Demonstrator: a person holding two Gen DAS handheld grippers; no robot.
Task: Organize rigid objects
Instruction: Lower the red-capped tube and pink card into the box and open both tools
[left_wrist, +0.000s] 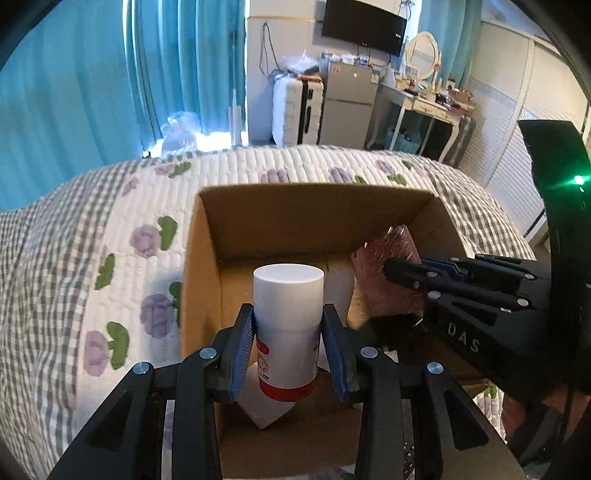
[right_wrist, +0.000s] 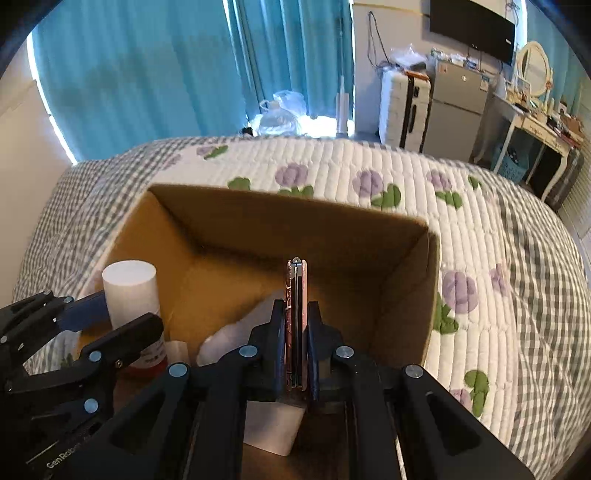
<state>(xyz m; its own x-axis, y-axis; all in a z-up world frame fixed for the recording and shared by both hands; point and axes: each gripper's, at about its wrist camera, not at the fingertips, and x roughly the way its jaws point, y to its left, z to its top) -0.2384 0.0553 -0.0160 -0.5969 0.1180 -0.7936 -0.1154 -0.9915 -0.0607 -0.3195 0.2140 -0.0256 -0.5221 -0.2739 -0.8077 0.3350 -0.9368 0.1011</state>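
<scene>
An open cardboard box (left_wrist: 303, 210) sits on the bed; it also shows in the right wrist view (right_wrist: 280, 218). My left gripper (left_wrist: 290, 325) is shut on a white cylindrical bottle with a red base (left_wrist: 288, 321) and holds it upright over the box. The bottle (right_wrist: 129, 291) and the left gripper (right_wrist: 122, 321) also show at the left of the right wrist view. My right gripper (right_wrist: 295, 325) is shut on a thin pink flat case (right_wrist: 295, 310), held on edge over the box. In the left wrist view the right gripper (left_wrist: 388, 267) and case (left_wrist: 388, 273) are at the box's right.
White objects (right_wrist: 255, 325) lie inside the box. The box stands on a white quilt with purple flowers and grey check border (left_wrist: 110, 258). Beyond the bed are blue curtains (left_wrist: 92, 74), a white suitcase (left_wrist: 295, 110), a small fridge (left_wrist: 347, 107) and a dressing table (left_wrist: 424, 103).
</scene>
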